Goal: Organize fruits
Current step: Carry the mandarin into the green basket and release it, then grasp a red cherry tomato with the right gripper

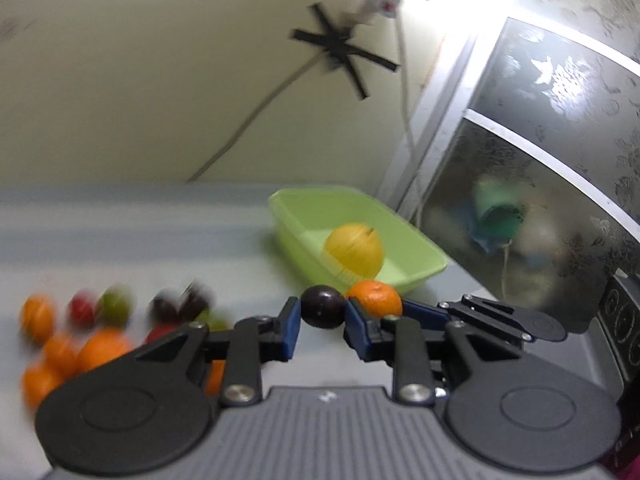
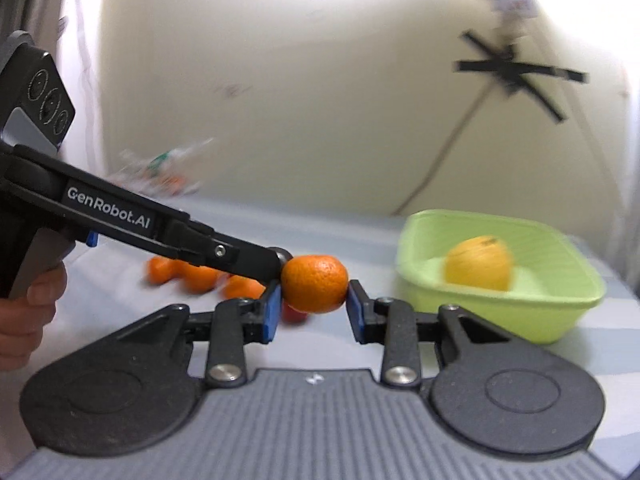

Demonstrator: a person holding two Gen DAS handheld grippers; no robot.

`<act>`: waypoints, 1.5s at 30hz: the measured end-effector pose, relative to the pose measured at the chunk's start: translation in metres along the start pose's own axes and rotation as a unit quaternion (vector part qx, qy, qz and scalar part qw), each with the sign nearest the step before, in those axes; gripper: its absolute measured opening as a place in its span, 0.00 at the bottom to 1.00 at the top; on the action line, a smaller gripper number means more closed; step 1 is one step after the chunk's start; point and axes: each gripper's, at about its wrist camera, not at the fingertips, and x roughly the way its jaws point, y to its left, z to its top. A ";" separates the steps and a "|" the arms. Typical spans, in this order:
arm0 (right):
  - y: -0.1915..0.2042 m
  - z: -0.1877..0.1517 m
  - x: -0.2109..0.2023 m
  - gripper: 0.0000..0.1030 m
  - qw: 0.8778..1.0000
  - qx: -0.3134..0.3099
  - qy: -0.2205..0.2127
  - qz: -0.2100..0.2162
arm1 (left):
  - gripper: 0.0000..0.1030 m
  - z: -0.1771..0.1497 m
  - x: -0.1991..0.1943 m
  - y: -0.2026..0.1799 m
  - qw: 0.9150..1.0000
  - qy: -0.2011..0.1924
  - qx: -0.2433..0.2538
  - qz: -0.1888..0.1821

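- Left wrist view: left claw (image 1: 322,312) closed tight on a small plum (image 1: 322,311), round, dark purple, almost black, shiny.
- Just behind and to the right of the plum, a tangerine (image 1: 374,298), bright orange, bumpy skin, pinched in the right claw (image 1: 380,312).
- Farther back on the table (image 1: 120,240), a light green tub (image 1: 400,276) with one big yellow fruit (image 1: 353,248) inside, round, smooth, with a dark stem spot on top.
- Down at the left, a blurry pile of fruit (image 1: 92,336) on the table: orange ones, red ones, green ones, some dark ones.
- Right wrist view: right claw (image 2: 314,304) squeezing the tangerine (image 2: 314,283) from both sides with its blue pads (image 2: 273,312), up off the table.
- Left claw (image 2: 276,264) reaching in from the left, its tip touching the tangerine's left side, so the plum mostly hidden.
- A hand (image 2: 28,308) at the left edge around the left claw's handle.
- Green tub (image 2: 576,316) at the right, the yellow fruit (image 2: 479,263) in it, blurry.
- More orange fruit (image 2: 196,276) lying on the table behind the left claw.
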 end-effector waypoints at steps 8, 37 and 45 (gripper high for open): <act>-0.064 0.010 0.008 0.36 0.997 0.016 -0.012 -0.081 | 0.25 0.027 0.069 -0.023 0.999 0.012 0.033 -0.009; -0.007 0.015 -0.020 0.51 0.994 0.064 -0.054 -0.068 | 0.41 -0.042 -0.115 0.131 0.972 -0.091 -0.128 0.172; 0.045 0.003 0.021 0.50 1.000 0.008 0.020 -0.017 | 0.46 -0.072 -0.104 0.129 0.982 -0.052 -0.114 0.140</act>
